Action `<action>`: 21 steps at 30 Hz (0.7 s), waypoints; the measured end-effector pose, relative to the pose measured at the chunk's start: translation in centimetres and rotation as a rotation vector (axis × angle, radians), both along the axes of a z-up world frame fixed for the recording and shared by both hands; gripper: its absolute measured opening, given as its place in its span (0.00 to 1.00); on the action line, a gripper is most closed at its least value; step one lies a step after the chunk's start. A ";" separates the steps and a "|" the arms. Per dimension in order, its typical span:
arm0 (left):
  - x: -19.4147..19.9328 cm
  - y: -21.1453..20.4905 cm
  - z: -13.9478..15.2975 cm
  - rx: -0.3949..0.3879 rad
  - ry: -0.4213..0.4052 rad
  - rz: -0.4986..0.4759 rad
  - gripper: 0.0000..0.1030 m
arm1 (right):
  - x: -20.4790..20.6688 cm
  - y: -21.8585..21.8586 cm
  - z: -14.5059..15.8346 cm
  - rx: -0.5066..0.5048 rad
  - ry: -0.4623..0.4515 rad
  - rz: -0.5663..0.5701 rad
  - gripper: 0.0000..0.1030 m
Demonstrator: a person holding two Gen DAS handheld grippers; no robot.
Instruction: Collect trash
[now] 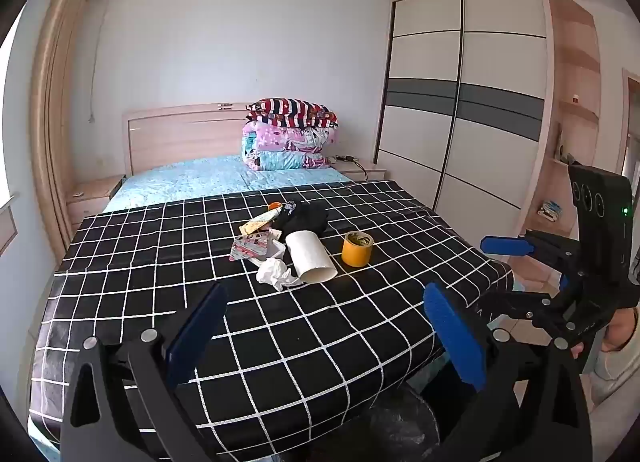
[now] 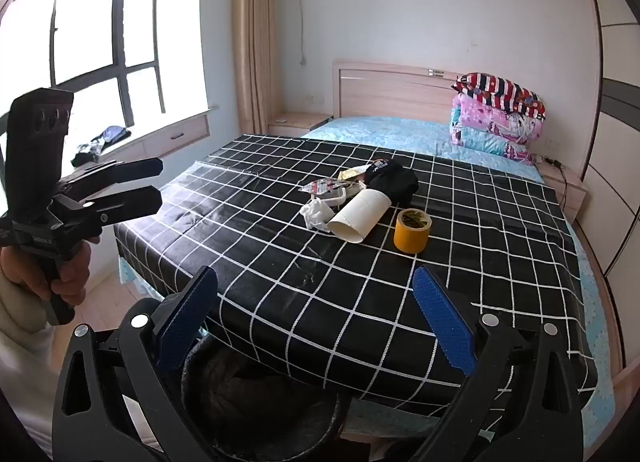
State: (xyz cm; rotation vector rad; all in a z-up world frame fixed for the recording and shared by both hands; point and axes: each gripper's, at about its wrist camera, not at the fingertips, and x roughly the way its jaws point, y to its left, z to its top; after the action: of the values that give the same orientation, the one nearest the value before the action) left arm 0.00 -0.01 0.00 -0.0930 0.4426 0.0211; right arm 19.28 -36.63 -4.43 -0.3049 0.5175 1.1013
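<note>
Nearest, the left tongs (image 1: 326, 326) and right tongs (image 2: 316, 318) gape wide, holding nothing, above a black-lined bin (image 2: 256, 402) at the bed's foot. Farther, on the checked cover (image 1: 320, 342), lie crumpled tissue (image 1: 274, 274), white cup (image 1: 310, 258), yellow tape roll (image 1: 357, 249), and wrappers (image 1: 252, 246).

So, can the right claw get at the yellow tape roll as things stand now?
Probably yes. The right claw is open and empty, and the yellow tape roll stands alone on the checked cloth ahead of it. Only bare cloth lies between them; the white tube lies beside the roll, apart.
</note>
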 end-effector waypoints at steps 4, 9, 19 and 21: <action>0.1 0.1 0.0 -0.005 0.001 -0.004 0.92 | 0.0 0.0 0.0 -0.001 0.002 0.003 0.96; 0.1 -0.1 -0.1 -0.006 -0.002 -0.002 0.92 | 0.0 -0.3 0.1 0.006 0.001 -0.001 0.96; -0.1 0.1 0.1 -0.011 -0.004 -0.003 0.92 | 0.0 -0.1 0.2 0.003 0.003 0.000 0.96; -0.1 0.1 0.2 -0.011 -0.002 -0.005 0.92 | -0.1 -0.2 0.3 0.004 0.003 0.000 0.96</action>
State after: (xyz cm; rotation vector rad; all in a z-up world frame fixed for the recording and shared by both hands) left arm -0.11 0.08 0.15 -0.1031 0.4412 0.0137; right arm 19.21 -36.78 -4.12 -0.2996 0.5182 1.1026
